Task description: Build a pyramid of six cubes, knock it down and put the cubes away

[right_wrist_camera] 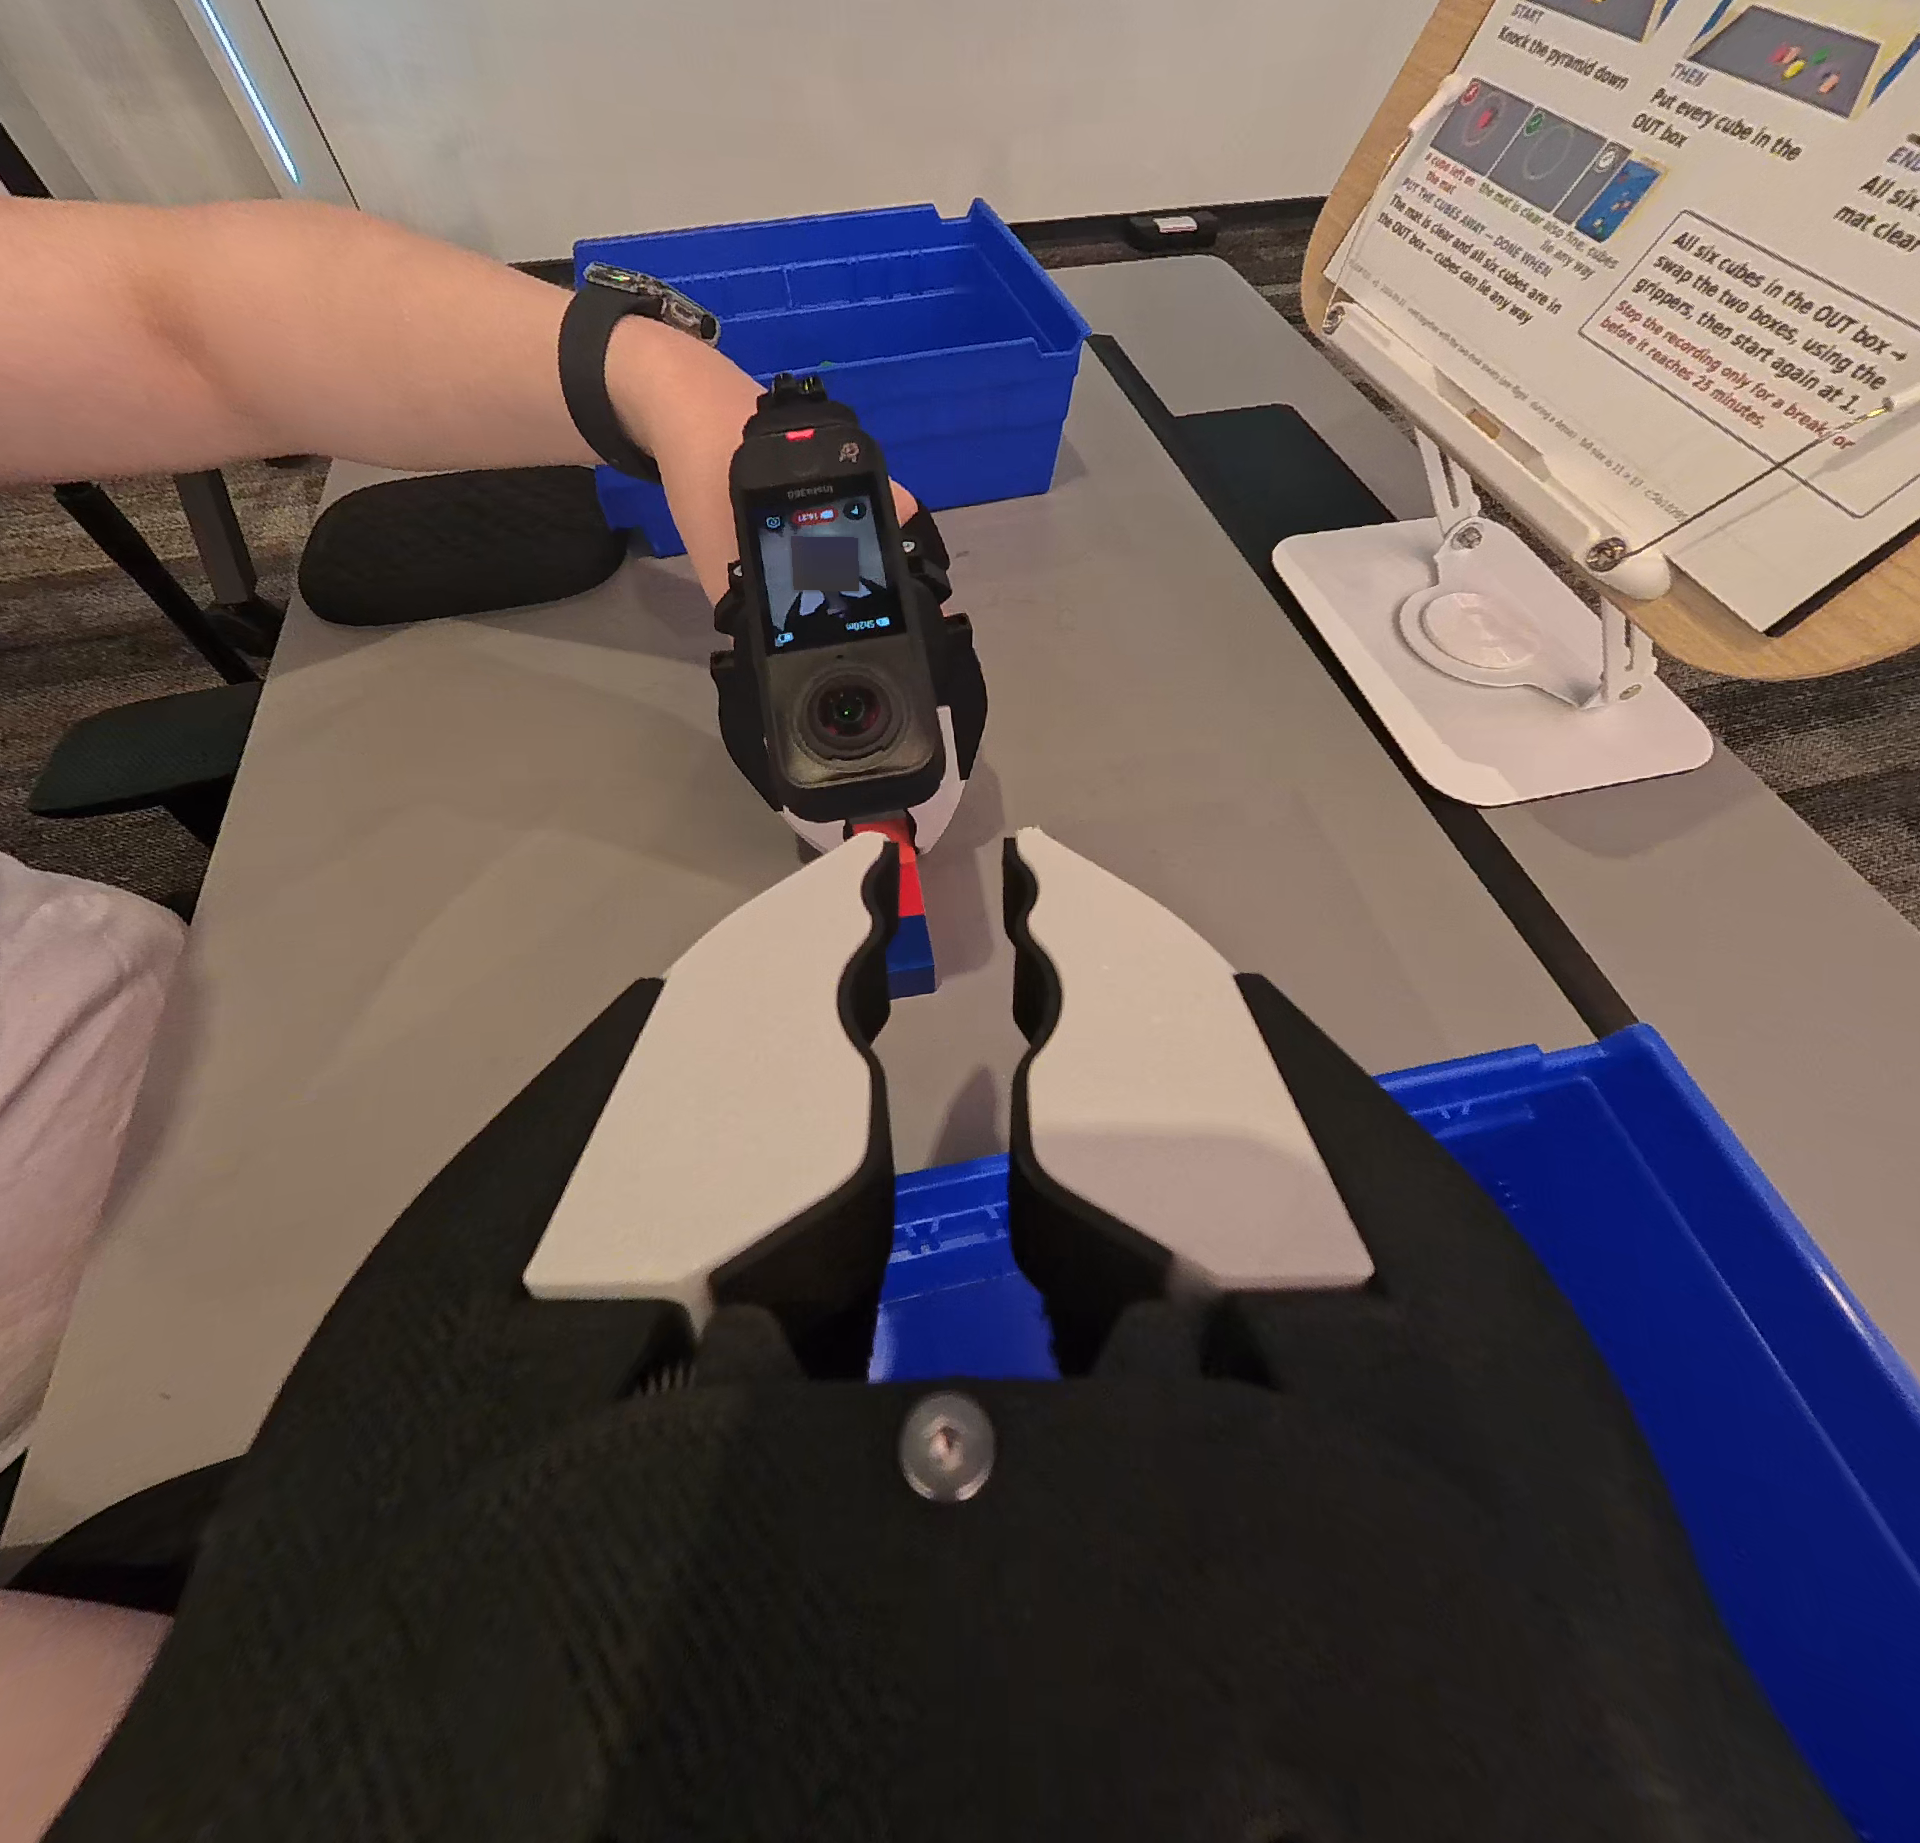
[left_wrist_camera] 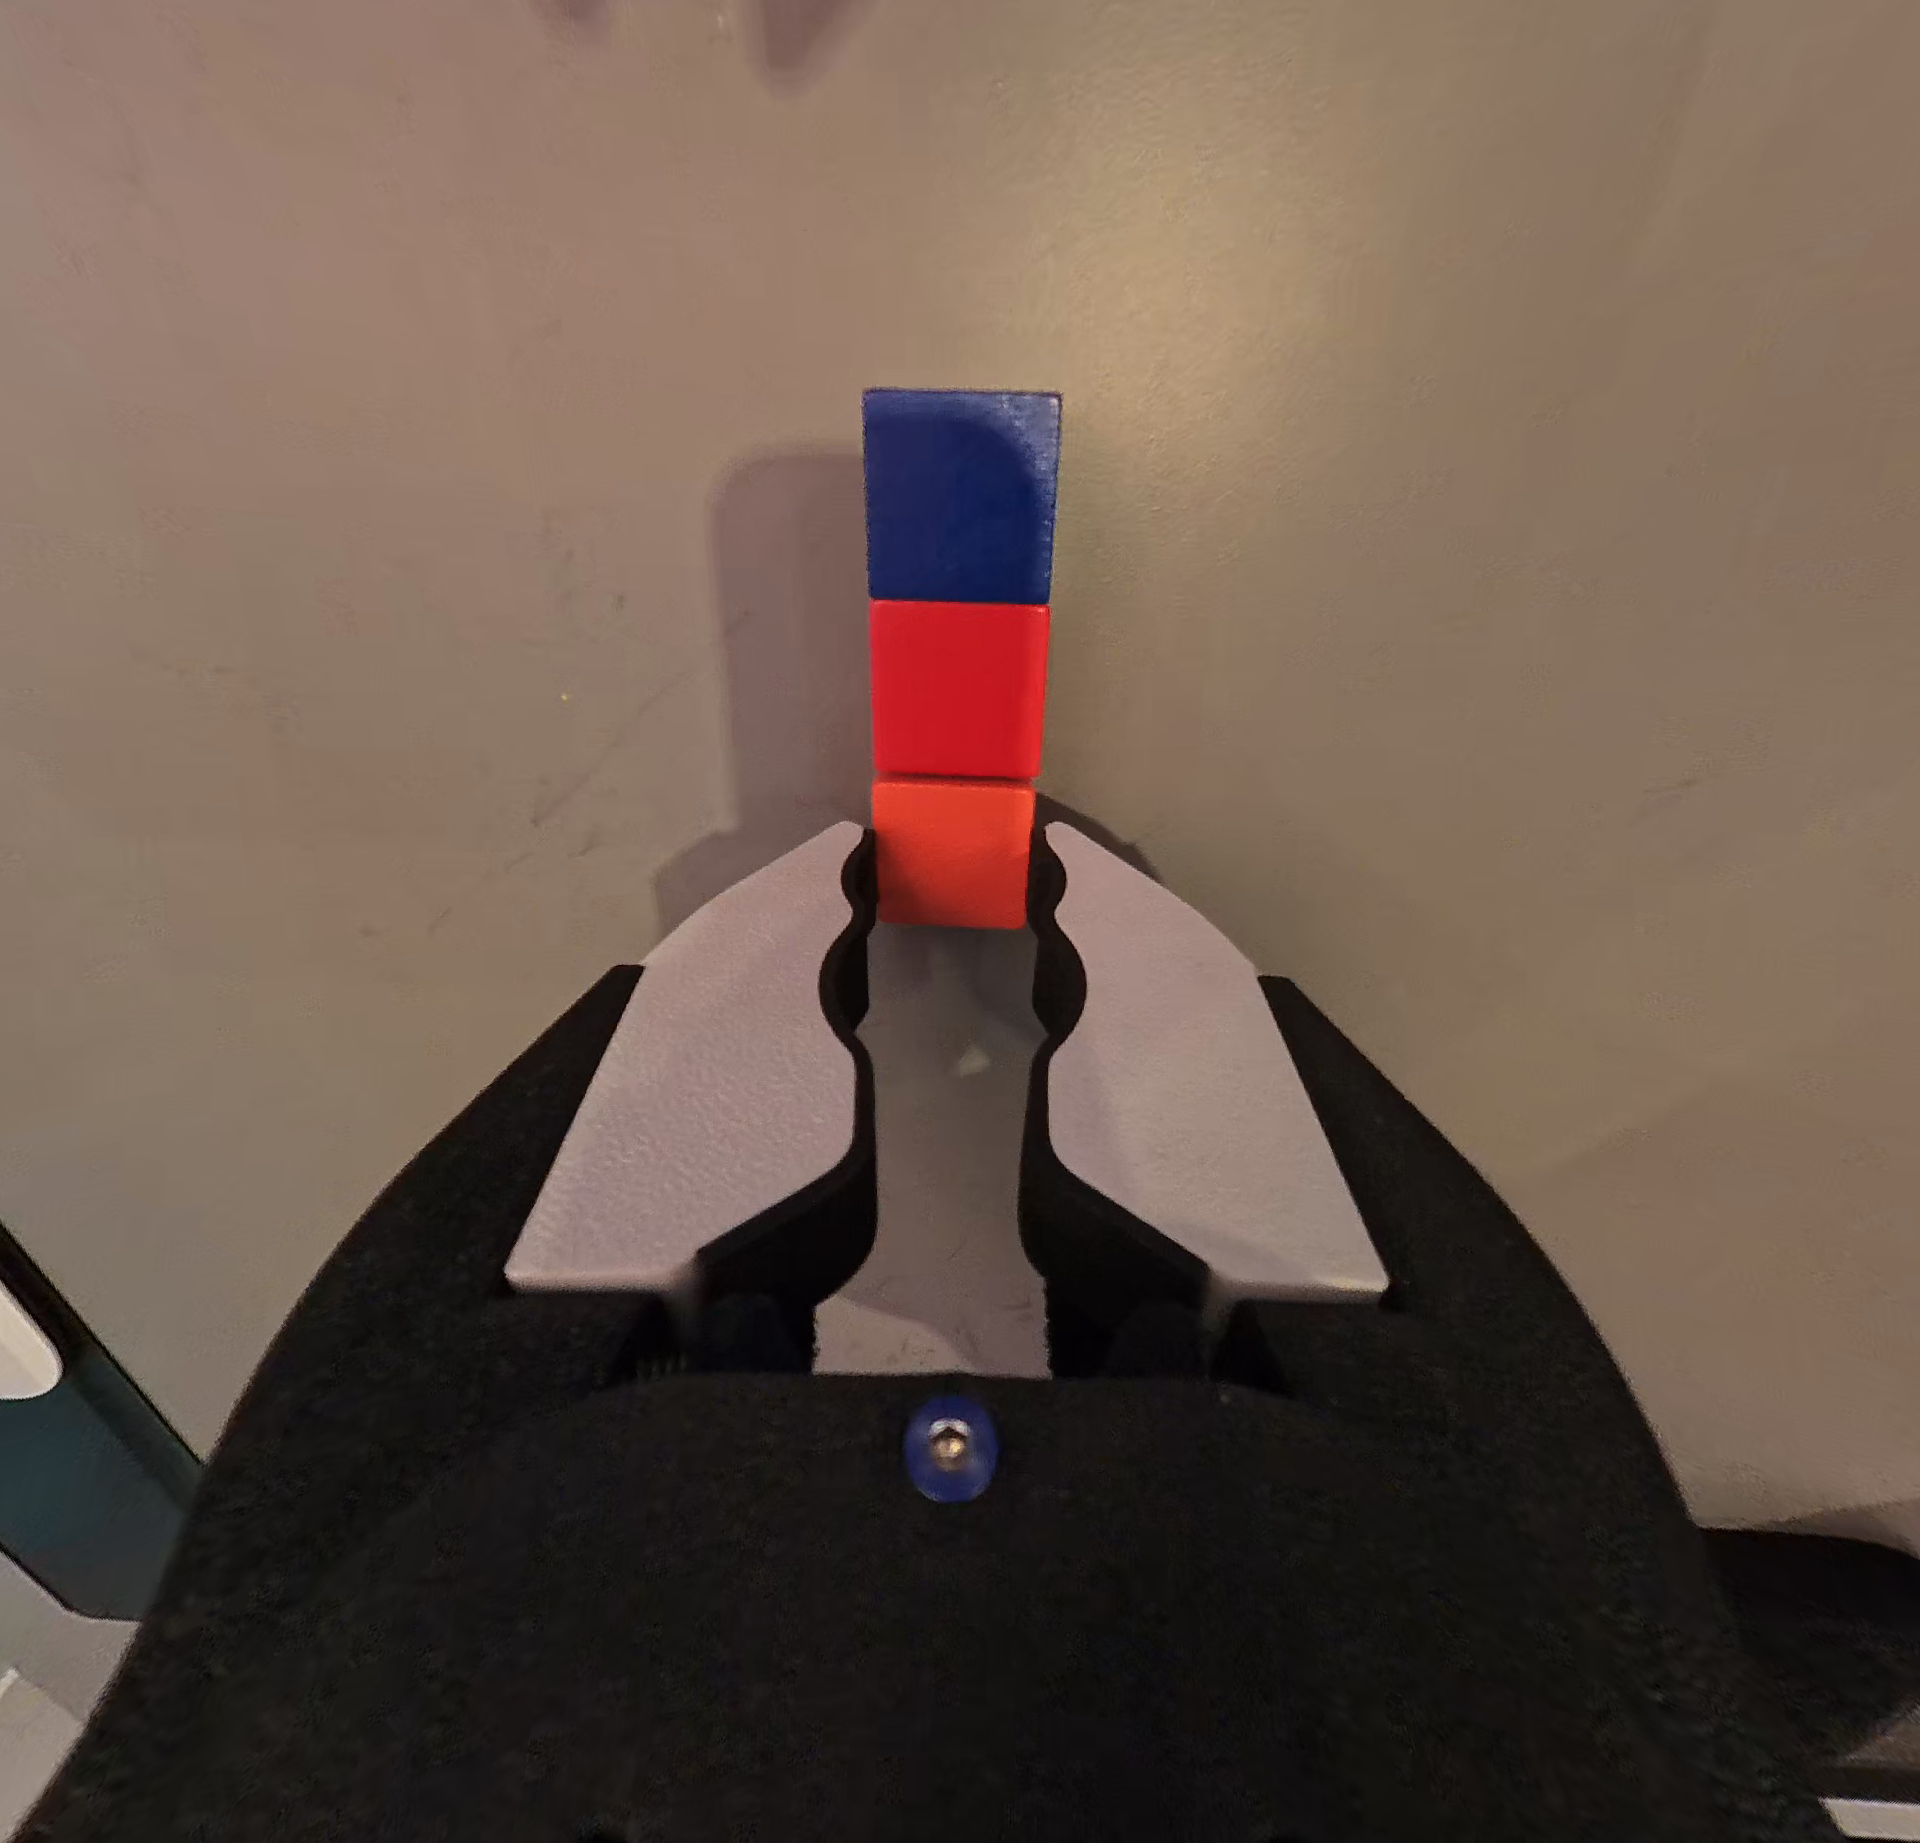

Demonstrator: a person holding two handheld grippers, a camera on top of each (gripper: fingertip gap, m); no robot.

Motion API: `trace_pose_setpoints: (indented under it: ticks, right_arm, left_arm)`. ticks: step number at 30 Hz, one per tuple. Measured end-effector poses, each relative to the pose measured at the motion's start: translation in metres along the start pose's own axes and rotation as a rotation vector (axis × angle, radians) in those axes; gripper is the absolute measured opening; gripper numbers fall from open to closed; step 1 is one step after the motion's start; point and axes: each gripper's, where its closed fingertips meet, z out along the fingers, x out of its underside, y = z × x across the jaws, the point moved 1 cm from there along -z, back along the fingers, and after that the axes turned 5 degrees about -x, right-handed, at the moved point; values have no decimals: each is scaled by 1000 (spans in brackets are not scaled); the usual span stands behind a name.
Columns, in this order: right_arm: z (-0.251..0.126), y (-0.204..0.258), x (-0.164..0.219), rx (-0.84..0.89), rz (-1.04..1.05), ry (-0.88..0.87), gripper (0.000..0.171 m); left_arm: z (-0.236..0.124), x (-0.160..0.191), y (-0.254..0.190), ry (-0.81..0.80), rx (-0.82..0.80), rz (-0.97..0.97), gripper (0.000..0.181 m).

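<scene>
Progress: early, judged from three cubes lying in one touching row on the desk [right_wrist_camera: 540, 858]: blue cube [left_wrist_camera: 956, 494], red cube [left_wrist_camera: 956, 690], orange cube [left_wrist_camera: 953, 853]. The left gripper [left_wrist_camera: 953, 863] is pinching the orange cube. The right gripper [right_wrist_camera: 940, 863] is hovering, jaws spread, empty. Cubes are plain, matte, sharp-edged.
</scene>
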Motion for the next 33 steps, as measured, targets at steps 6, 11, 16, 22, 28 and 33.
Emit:
trace_pose_setpoints:
  ticks: [6,11,16,22,28,33]
  right_arm:
    - [1,0,1,-3,3,6,20]
    - [1,0,3,-4,6,9,20]
    - [1,-1,4,-7,13,11,20]
    - [1,-2,7,-10,22,17,20]
    - [2,-3,9,-9,30,25,20]
    - [4,-2,10,-11,27,41,20]
  left_arm:
    - [0,0,0,-1,-2,5,27]
    - [1,-2,0,-12,-4,1,27]
    - [4,-2,0,-6,4,-18,30]
    - [-1,-7,-3,-65,35,-37,47]
    - [-6,-1,0,-70,2,-19,42]
    - [-9,0,-3,-95,-1,-24,40]
